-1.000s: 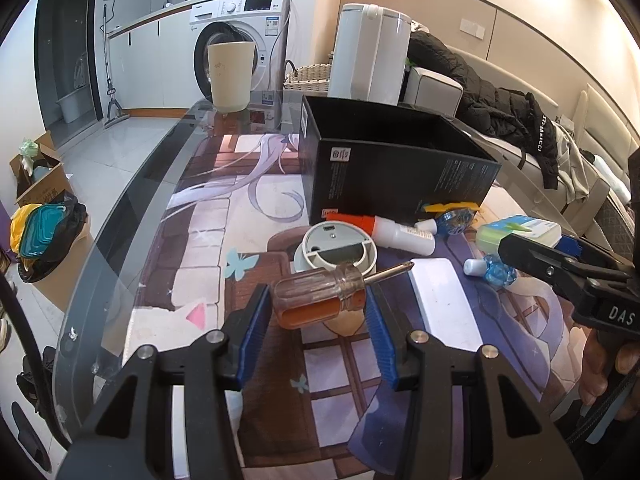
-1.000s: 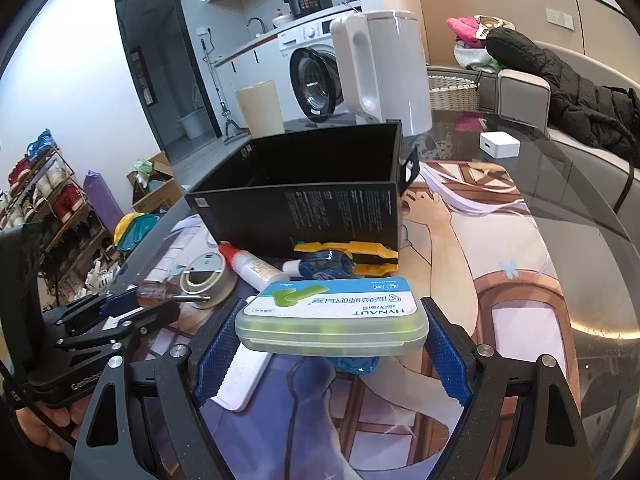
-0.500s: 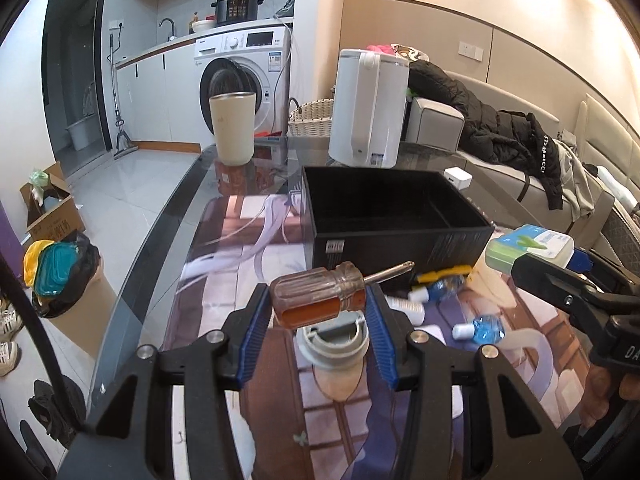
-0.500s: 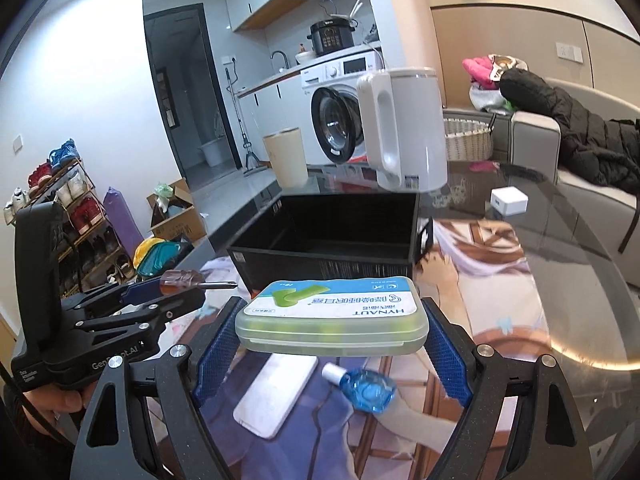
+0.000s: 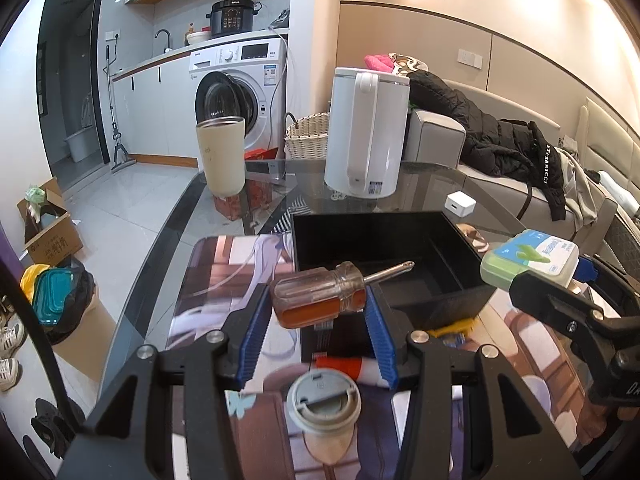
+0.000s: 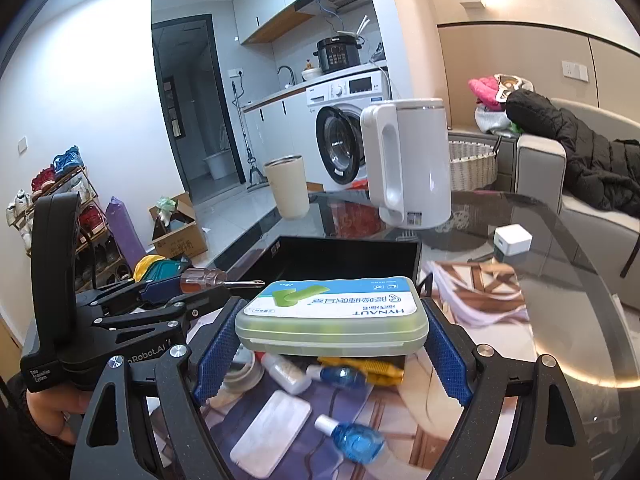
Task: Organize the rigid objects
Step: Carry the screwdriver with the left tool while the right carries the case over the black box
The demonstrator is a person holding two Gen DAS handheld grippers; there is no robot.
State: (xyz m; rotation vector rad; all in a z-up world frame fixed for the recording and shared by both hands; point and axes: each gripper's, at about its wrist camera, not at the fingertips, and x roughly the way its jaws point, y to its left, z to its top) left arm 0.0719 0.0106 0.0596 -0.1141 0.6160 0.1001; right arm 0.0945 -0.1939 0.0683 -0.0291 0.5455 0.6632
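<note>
Both hand-held grippers are gripping something above the glass bench (image 6: 560,320). Left hand-held gripper (image 5: 318,316) is clamping the amber handle of a screwdriver (image 5: 320,294) between its blue pads, and the metal shaft is pointing to the right, over the near edge of the black box (image 5: 384,248). Right hand-held gripper (image 6: 332,344) is holding a flat green case (image 6: 332,316) with a white and blue label by its two short ends, level, in front of the same box.

The box is standing open on the bench and its inside is looking bare in both views. Behind it one white kettle (image 5: 366,132) and one beige cup (image 5: 220,156) are standing, and one small white cube (image 6: 512,240) is lying to the right.

The right wrist view is showing what is lying under the case: two blue bottles (image 6: 356,442) with white caps, one white flat pad (image 6: 272,432), one small white bottle (image 6: 284,372) and a yellow thing (image 6: 380,366) partly hidden. The left wrist view is hiding most of these, but it is showing one round grey lid (image 5: 324,404) directly below the left pads. The right view is also showing a person's hand (image 6: 52,408) holding the left tool.
</note>
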